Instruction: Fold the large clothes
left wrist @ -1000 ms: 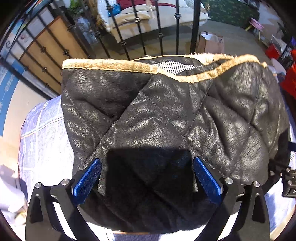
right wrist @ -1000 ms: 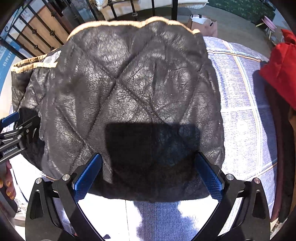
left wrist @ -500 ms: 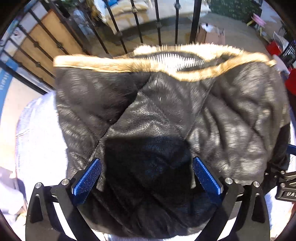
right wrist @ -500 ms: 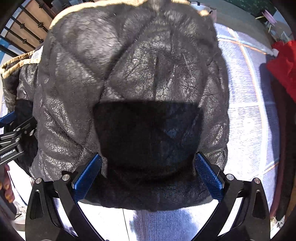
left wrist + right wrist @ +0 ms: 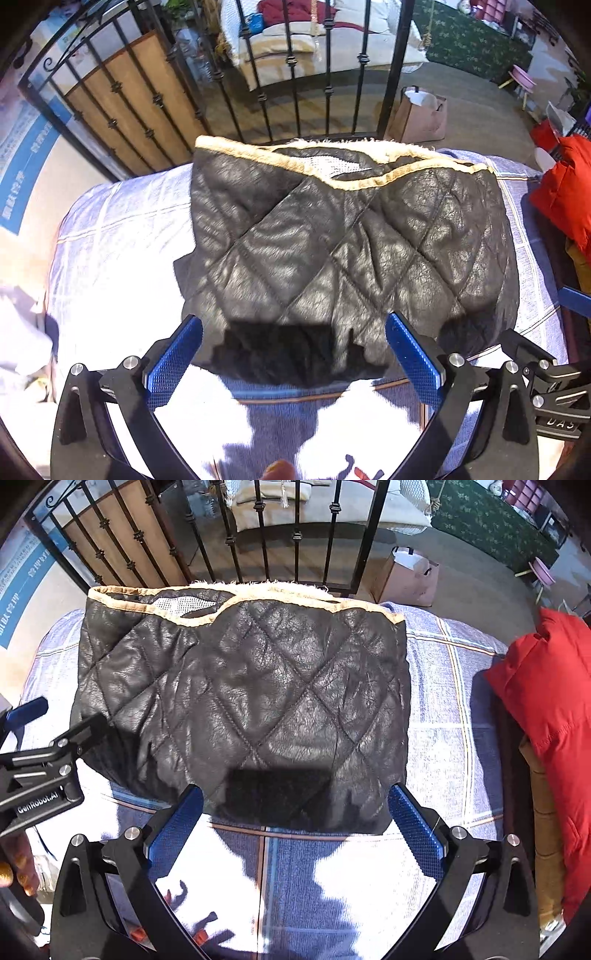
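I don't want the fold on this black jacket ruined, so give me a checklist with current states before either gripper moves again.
1. Left gripper open and holding nothing: ok, both blue pads are apart with no fabric between them.
2. Right gripper open and holding nothing: ok, the same.
3. Black quilted jacket lies as a compact folded bundle on the checked bed cover: ok.
4. Tan furry trim lines up along the far edge: not ok, the two layers gape and mesh lining shows between them.
5. Sleeves tucked inside: cannot tell, none are visible.
6. Red garment kept off the jacket: ok, bed cover shows between them.
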### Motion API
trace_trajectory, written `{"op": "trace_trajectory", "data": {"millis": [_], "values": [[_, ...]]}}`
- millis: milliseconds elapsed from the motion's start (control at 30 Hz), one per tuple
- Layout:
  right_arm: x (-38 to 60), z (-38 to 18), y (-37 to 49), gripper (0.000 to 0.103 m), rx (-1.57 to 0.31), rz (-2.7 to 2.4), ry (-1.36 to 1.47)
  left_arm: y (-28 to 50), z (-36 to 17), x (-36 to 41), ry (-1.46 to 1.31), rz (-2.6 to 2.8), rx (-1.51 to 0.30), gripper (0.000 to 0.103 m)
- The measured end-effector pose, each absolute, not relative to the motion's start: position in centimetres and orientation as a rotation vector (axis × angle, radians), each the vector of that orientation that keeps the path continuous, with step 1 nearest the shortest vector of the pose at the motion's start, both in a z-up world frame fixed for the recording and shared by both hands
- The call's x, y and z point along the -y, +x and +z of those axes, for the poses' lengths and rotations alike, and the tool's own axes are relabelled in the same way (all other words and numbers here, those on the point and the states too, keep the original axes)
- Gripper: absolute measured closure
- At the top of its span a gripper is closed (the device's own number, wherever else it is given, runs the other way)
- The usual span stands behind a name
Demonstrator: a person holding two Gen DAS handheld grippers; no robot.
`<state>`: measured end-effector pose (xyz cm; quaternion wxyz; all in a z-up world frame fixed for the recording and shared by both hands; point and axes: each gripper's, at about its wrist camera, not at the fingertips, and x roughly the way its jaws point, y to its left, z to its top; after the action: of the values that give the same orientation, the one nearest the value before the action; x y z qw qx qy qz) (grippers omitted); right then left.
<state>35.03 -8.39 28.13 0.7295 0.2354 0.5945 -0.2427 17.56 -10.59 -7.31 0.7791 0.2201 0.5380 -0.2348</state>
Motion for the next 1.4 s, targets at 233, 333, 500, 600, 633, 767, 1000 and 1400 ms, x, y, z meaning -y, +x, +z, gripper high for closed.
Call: {"op": "trace_trajectory", "data": {"millis": [233, 333, 500, 600, 633, 767, 1000, 1400], "values": [[7.5, 27.8, 34.8, 0.004, -1.307, -0.550, 0.529, 17.6, -6.8, 9.4, 0.480, -0.488, -1.184, 0.006], [7.5, 28.0, 34.5, 0.004, -1.309, -0.556, 0.527, 17.6, -6.9, 9.2, 0.477, -0.491, -1.185, 0.006], [7.4, 27.9, 34.2, 0.004, -1.313, -0.565, 0.530, 17.3, -6.9, 8.9, 0.464, -0.506, -1.206, 0.006], [7.3, 28.0, 34.2, 0.004, -1.313, -0.565, 0.529, 17.1, -6.7, 8.9, 0.467, -0.507, -1.202, 0.006], [7.3, 28.0, 34.2, 0.004, -1.312, -0.565, 0.527, 17.1, -6.6, 8.9, 0.467, -0.507, -1.199, 0.006], [7.1, 28.0, 34.3, 0.004, -1.311, -0.564, 0.523, 17.0, -6.6, 8.9, 0.476, -0.507, -1.201, 0.006], [7.1, 28.2, 34.4, 0.004, -1.311, -0.560, 0.521, 16.9, -6.6, 8.8, 0.481, -0.507, -1.213, 0.006], [7.2, 28.1, 34.5, 0.004, -1.311, -0.560, 0.526, 16.9, -6.7, 8.8, 0.476, -0.508, -1.215, 0.006]]}}
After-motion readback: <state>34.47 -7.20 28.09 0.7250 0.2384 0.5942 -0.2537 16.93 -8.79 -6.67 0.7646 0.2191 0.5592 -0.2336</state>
